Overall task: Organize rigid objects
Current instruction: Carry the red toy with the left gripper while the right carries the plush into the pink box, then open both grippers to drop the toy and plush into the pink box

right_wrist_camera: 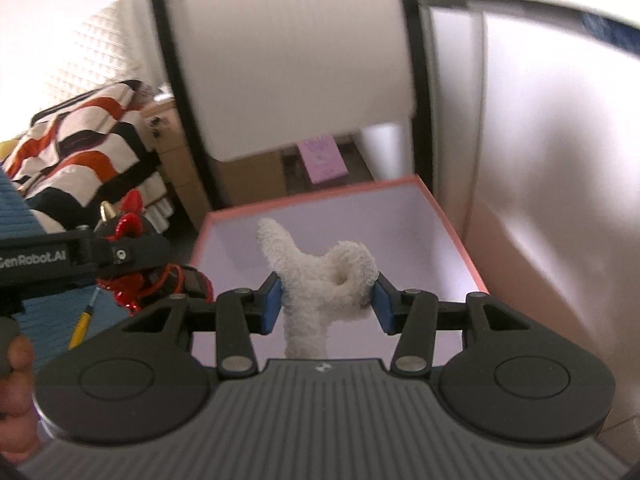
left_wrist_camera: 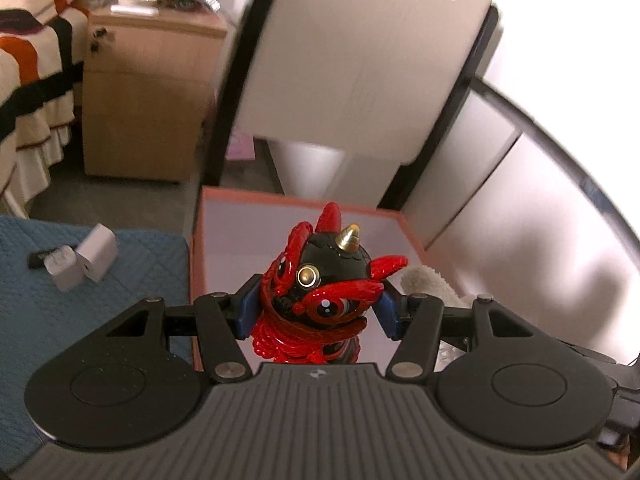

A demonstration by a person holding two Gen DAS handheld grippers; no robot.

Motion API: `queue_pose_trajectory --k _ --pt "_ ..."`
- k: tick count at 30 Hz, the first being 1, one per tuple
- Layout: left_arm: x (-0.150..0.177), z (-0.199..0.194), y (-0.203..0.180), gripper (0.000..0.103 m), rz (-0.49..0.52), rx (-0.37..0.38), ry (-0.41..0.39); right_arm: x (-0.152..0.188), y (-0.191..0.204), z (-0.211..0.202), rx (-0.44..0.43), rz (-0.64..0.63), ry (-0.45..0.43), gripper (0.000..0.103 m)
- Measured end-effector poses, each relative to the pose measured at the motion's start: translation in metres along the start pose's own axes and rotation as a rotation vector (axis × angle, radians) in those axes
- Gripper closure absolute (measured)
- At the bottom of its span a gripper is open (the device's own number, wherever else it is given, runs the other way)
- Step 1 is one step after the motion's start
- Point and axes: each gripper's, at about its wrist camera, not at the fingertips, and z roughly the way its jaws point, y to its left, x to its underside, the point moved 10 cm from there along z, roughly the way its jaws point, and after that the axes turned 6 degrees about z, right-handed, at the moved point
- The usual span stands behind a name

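Note:
My left gripper (left_wrist_camera: pixel 318 310) is shut on a glossy red and black horned figurine (left_wrist_camera: pixel 320 292), its blue pads pressing both sides. The figurine hangs over the near left part of an open pink box (left_wrist_camera: pixel 256 240) with a pale lilac floor. My right gripper (right_wrist_camera: pixel 327 302) is shut on a fluffy white figure (right_wrist_camera: pixel 320 280) with a long ear and a ring-shaped curl, held above the same pink box (right_wrist_camera: pixel 452 232). From the right wrist view, the left gripper's side (right_wrist_camera: pixel 80 258) and the red figurine (right_wrist_camera: pixel 128 232) show at the left edge. The white figure (left_wrist_camera: pixel 428 284) peeks past my left gripper's right finger.
Two white chargers (left_wrist_camera: pixel 82 258) and a black stick lie on a blue quilted mat (left_wrist_camera: pixel 80 320) left of the box. A yellow pen (right_wrist_camera: pixel 82 326) rests on that mat. Behind stand a grey chair back (left_wrist_camera: pixel 360 48), a wooden nightstand (left_wrist_camera: pixel 144 100) and a striped bed (left_wrist_camera: pixel 28 72).

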Motion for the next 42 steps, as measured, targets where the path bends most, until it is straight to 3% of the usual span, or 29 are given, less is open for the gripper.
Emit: queue_pose_trajectory --k 14,27,34,42 --pt "0.046 0.078 -0.007 0.04 0.032 0.003 0.169 0.049 -0.058 0.055 0.081 0.081 0.189 0.053" --pt "0.057 0.098 0.0 0.037 -0.002 0.021 0.219 0.064 -0.062 0.07 0.079 0.109 0.229 0.052" --pt "0.042 0.08 -0.001 0.031 0.018 0.029 0.151 0.053 -0.058 0.057 0.077 0.114 0.195 0.051" --pt "0.015 0.016 0.011 0.031 0.023 0.012 0.029 0.023 -0.021 0.019 0.003 0.086 0.087 0.051"
